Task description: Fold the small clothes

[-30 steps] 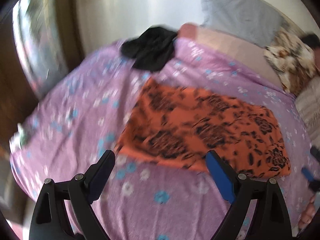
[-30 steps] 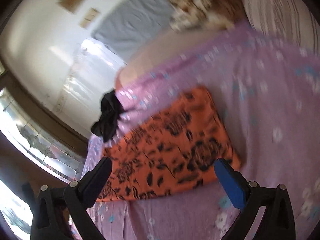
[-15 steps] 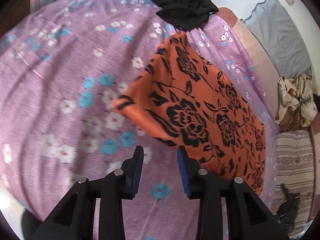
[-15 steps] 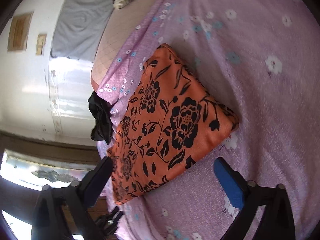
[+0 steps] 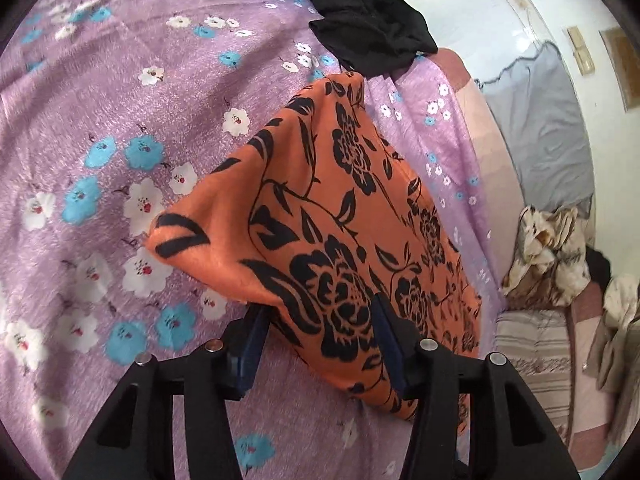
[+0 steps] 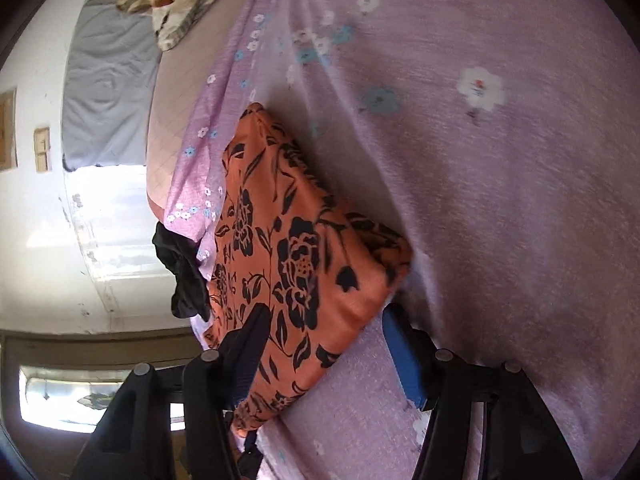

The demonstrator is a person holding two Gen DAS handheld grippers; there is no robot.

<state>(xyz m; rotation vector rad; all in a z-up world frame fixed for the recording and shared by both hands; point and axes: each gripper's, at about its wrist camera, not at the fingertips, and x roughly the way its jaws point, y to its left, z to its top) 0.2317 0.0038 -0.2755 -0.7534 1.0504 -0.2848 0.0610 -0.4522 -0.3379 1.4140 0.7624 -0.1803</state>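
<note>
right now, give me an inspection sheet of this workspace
surface: purple floral bedspread, wrinkled
job's things: orange cloth, folded, lying flat; black garment, bunched at the bed edge
clutter: patterned blanket heaped past the cloth
grippers: left tongs open, straddling the cloth's near edge; right tongs open, one finger over the cloth, one on the bedspread
cables: nothing seen
surroundings: white wall, grey sheet

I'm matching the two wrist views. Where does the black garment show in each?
Left wrist: black garment at top centre, past the orange cloth's far corner.
Right wrist: black garment at left of centre, beside the orange cloth.
Shared landmark: the orange floral cloth.
</note>
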